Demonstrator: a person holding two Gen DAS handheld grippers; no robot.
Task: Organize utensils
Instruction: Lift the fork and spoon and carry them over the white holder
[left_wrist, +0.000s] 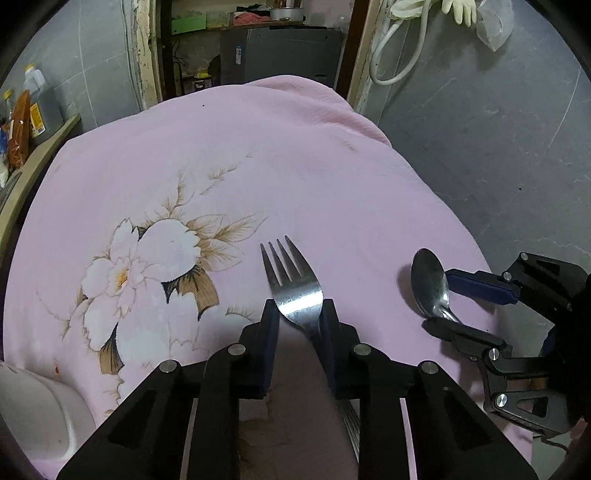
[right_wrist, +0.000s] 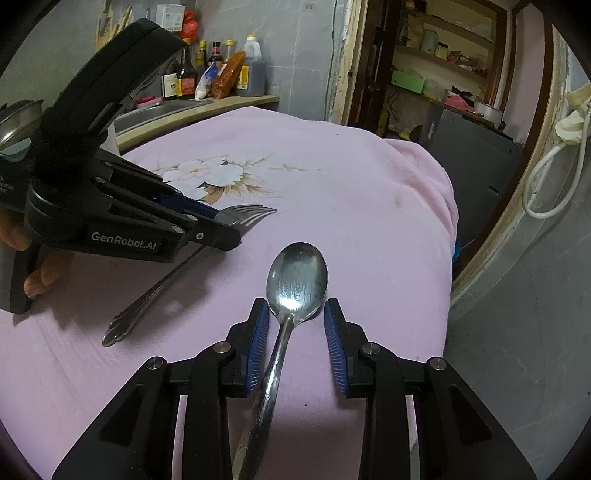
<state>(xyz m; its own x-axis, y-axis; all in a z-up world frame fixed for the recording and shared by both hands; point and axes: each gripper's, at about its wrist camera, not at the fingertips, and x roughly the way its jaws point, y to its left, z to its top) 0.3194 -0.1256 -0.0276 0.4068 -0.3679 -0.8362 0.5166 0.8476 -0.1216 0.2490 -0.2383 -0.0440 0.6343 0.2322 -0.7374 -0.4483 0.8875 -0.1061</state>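
Left gripper (left_wrist: 297, 317) with jaws parted around the neck of the fork (left_wrist: 291, 280), its right pad touching the metal, the left pad just clear; fork lying on the pink flowered cloth (left_wrist: 295, 155) over the desk, tines pointing away, handle running back under the gripper; right gripper (right_wrist: 295, 321) released, jaws wide on either side of the spoon (right_wrist: 297, 277), neither pad touching it; spoon flat on the cloth, bowl up, just beside the fork.
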